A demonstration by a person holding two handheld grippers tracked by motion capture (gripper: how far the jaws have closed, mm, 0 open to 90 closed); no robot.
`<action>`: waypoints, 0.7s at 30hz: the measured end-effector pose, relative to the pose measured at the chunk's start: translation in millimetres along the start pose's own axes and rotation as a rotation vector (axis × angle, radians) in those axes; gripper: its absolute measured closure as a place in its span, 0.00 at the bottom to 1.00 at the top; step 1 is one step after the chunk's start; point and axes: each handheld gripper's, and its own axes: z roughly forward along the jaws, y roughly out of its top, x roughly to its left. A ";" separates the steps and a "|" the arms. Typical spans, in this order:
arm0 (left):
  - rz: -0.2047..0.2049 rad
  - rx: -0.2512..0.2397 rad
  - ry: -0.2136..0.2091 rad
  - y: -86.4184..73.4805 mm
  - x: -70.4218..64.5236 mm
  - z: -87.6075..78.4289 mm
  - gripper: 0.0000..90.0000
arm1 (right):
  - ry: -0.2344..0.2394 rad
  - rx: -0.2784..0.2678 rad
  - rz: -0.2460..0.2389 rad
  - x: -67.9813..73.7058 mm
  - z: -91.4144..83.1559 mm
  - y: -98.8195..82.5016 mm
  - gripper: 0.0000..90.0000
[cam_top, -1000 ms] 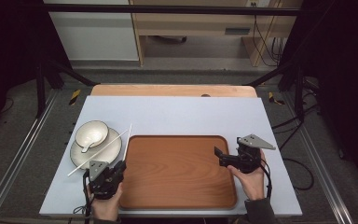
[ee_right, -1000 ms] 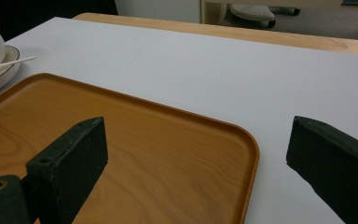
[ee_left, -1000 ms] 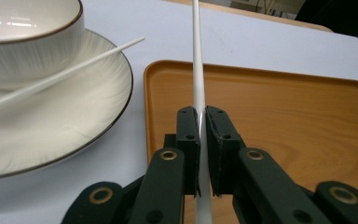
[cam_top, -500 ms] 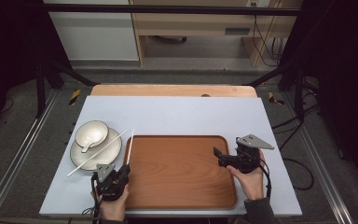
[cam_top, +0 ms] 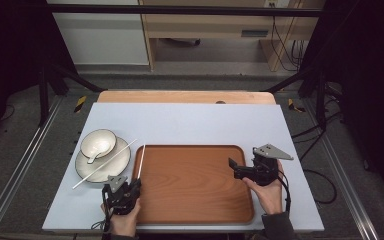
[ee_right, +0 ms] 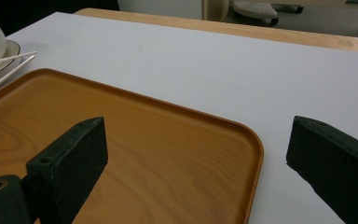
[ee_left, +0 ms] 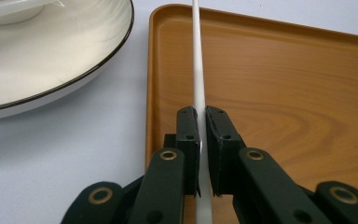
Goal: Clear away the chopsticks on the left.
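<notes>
left gripper (ee_left: 200, 154) pinching chopstick (ee_left: 197, 70) near its end | light, stiff, slick, may pivot; grip nearer middle | right gripper (ee_right: 196, 154) spread over tray (ee_right: 168, 140) rim

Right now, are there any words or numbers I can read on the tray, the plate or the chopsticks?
None: no words, numbers or signs can be read on the tray, the plate, the bowl or the chopstick in the left gripper.

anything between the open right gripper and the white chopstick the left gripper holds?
Bare brown wooden tray floor between right gripper and white chopstick, per high view.
</notes>
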 end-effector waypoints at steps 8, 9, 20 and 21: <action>0.019 0.029 0.016 0.7 -1.8 1.6 0.93 | -0.001 0.007 -0.003 1.1 1.9 -0.5 0.06; 0.018 0.032 0.020 0.9 -1.8 1.9 0.93 | -0.001 0.007 -0.002 1.1 1.9 -0.5 0.06; 0.021 0.040 0.026 2.1 -1.8 2.4 0.91 | -0.002 0.002 0.000 0.6 0.6 -0.1 0.06; 0.022 0.037 0.026 2.3 -1.6 2.1 0.90 | -0.004 0.002 -0.002 0.2 0.4 -0.1 0.06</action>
